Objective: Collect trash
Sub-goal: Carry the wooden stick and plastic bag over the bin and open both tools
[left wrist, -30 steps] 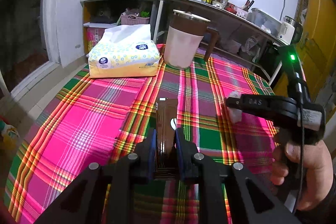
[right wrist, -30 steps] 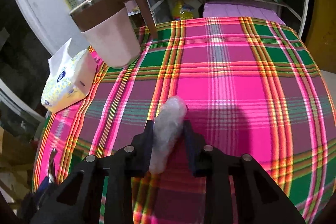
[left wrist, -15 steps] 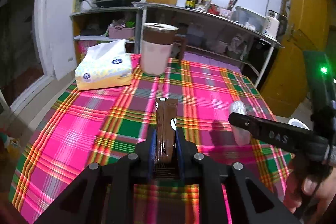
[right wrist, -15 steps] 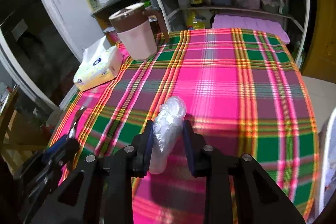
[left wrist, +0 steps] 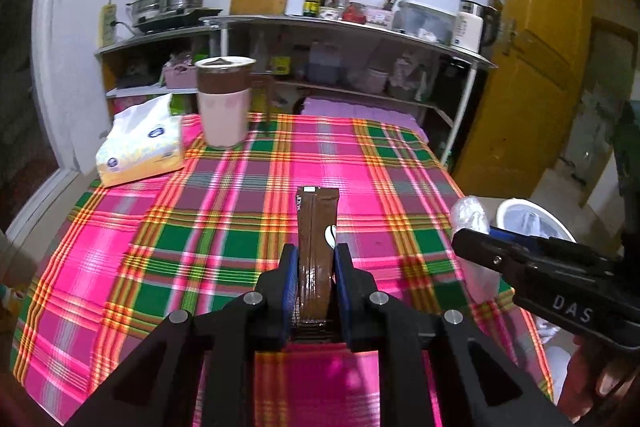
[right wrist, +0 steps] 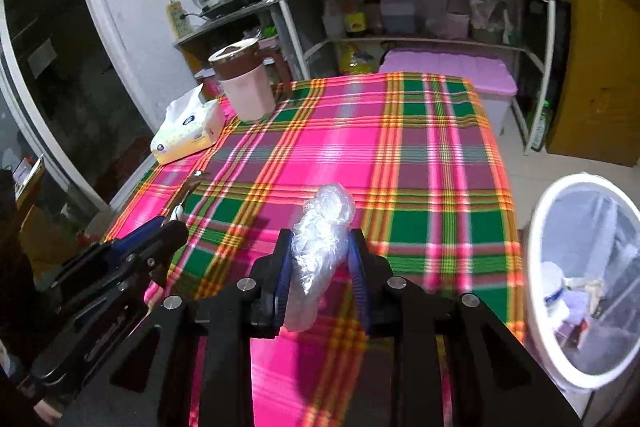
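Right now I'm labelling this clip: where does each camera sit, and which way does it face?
Left wrist: sits on the left gripper, facing across the plaid table toward the shelves; own fingers clamp a brown sachet; the right gripper shows at right.
Right wrist: sits on the right gripper, same heading; fingers clamp a crumpled plastic wrap; white bin at right.
Shared: tissue pack, pink jug, table.

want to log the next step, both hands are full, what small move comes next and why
Probably swing the right hand-held gripper rightward over the white trash bin and release. It is shut on the crumpled clear plastic, and the bin stands just off the table's right edge, nearer than to the left hand-held gripper.
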The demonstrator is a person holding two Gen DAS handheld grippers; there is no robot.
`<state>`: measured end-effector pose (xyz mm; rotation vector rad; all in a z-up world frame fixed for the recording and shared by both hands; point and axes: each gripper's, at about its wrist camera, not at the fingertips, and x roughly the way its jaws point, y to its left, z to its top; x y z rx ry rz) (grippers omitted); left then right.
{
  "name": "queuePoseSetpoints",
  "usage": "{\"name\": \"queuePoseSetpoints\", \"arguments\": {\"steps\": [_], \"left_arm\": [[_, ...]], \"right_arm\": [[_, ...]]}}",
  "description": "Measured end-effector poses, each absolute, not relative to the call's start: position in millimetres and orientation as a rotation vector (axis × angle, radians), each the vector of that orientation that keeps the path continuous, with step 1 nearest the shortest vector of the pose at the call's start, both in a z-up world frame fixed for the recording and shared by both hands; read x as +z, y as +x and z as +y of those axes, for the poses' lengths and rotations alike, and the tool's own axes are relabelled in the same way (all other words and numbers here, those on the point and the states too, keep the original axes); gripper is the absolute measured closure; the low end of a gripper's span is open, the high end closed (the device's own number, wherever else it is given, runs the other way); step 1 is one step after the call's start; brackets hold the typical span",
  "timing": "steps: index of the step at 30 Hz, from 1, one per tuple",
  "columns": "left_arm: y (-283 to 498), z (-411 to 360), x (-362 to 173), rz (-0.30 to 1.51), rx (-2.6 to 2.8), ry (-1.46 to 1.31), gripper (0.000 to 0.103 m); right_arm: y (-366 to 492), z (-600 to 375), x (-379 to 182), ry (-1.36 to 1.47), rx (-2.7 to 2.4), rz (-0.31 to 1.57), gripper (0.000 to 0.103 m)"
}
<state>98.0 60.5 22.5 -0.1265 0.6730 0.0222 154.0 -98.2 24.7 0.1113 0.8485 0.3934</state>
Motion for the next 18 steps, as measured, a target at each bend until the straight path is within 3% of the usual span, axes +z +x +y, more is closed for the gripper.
{"name": "queuePoseSetpoints", "arguments": {"steps": [18], "left_arm": [[105.2, -35.9, 19.4, 0.711, -0.138, -0.034, 0.084]], "right_arm": [[122.9, -197.1, 23.4, 0.217, 0.273, 0.814, 0.075]]}}
